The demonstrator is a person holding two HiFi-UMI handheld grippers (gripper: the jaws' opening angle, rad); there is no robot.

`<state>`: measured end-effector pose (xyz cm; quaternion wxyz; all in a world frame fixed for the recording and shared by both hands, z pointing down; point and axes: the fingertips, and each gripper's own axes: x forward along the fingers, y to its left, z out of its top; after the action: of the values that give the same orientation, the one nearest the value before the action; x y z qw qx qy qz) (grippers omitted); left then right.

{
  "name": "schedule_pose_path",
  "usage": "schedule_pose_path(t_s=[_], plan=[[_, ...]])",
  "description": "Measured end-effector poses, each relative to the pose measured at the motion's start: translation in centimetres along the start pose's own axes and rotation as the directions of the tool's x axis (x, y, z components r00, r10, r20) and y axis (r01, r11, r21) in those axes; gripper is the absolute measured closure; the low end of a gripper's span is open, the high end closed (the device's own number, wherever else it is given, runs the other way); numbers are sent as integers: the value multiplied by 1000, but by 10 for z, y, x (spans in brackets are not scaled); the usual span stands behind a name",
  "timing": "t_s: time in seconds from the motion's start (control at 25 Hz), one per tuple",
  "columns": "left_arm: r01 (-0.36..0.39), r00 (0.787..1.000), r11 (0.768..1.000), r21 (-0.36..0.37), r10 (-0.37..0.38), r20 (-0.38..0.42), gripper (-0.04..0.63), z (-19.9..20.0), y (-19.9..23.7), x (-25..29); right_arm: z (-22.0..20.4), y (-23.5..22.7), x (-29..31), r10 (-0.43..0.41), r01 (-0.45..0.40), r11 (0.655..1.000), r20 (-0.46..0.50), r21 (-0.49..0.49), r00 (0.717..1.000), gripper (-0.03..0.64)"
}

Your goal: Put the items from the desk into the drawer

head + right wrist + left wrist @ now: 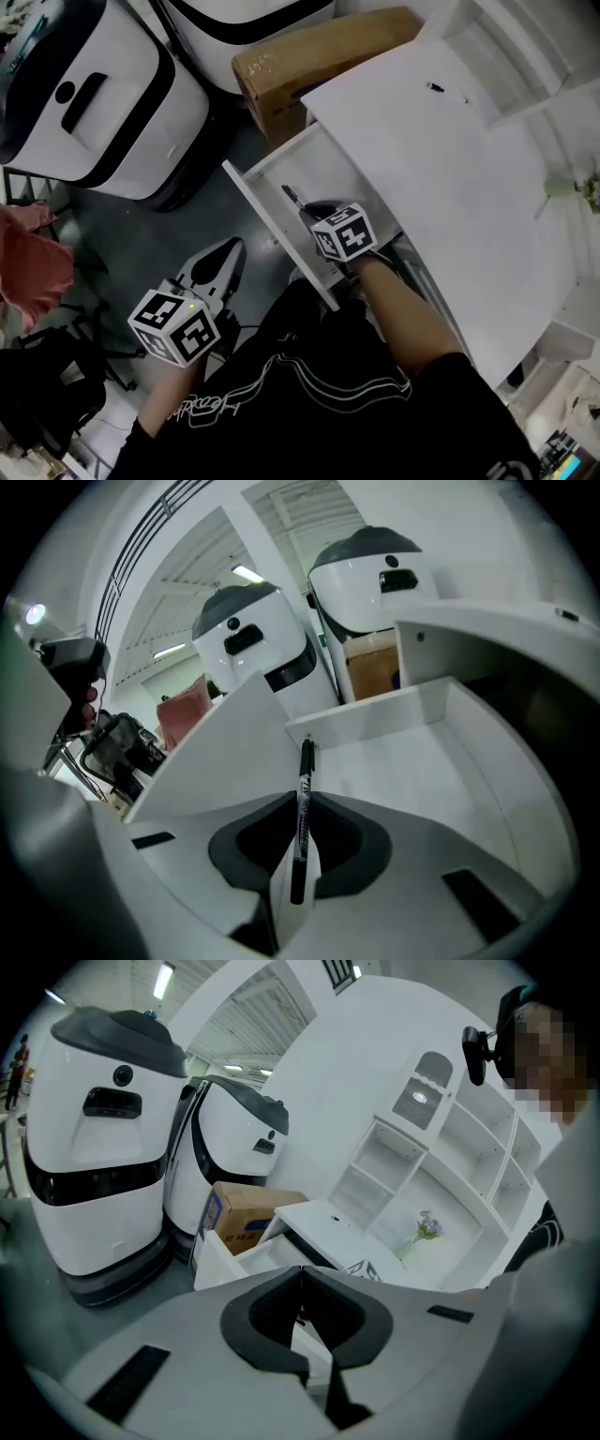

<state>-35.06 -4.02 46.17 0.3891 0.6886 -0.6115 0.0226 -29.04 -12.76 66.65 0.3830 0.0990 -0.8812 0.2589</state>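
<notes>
Right gripper view showed a black pen [302, 817] clamped in the right gripper [301, 797], its tip pointed to twelve o'clock above the open drawer [422, 771]. Placing was judged the step in hand; lowering and a release would be called for next. The left gripper [302, 1271] was clenched on nothing. A small dark item [436, 88] was seen on the desk [450, 178].
</notes>
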Motion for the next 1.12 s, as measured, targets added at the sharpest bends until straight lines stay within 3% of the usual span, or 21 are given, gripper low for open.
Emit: schedule_pose_path(t_s=[0.32, 0.52, 0.64, 0.88, 1.12], plan=[[-34, 999, 999, -20, 34, -18, 574, 1, 24, 10, -30, -25, 58, -48, 39, 997, -137, -69, 989, 551], [-39, 999, 999, -29, 38, -21, 574, 6, 26, 18, -33, -28, 70, -35, 23, 997, -179, -68, 983, 548], [-32, 999, 999, -23, 31, -21, 574, 10, 24, 23, -36, -29, 69, -7, 0, 999, -193, -37, 981, 441], [9, 1000, 1000, -5, -9, -17, 574, 20, 14, 36, -22, -21, 35, 27, -29, 999, -113, -18, 993, 417], [100, 995, 995, 26, -100, -21, 574, 32, -13, 50, 12, 22, -34, 122, -127, 990, 85, 64, 989, 421]])
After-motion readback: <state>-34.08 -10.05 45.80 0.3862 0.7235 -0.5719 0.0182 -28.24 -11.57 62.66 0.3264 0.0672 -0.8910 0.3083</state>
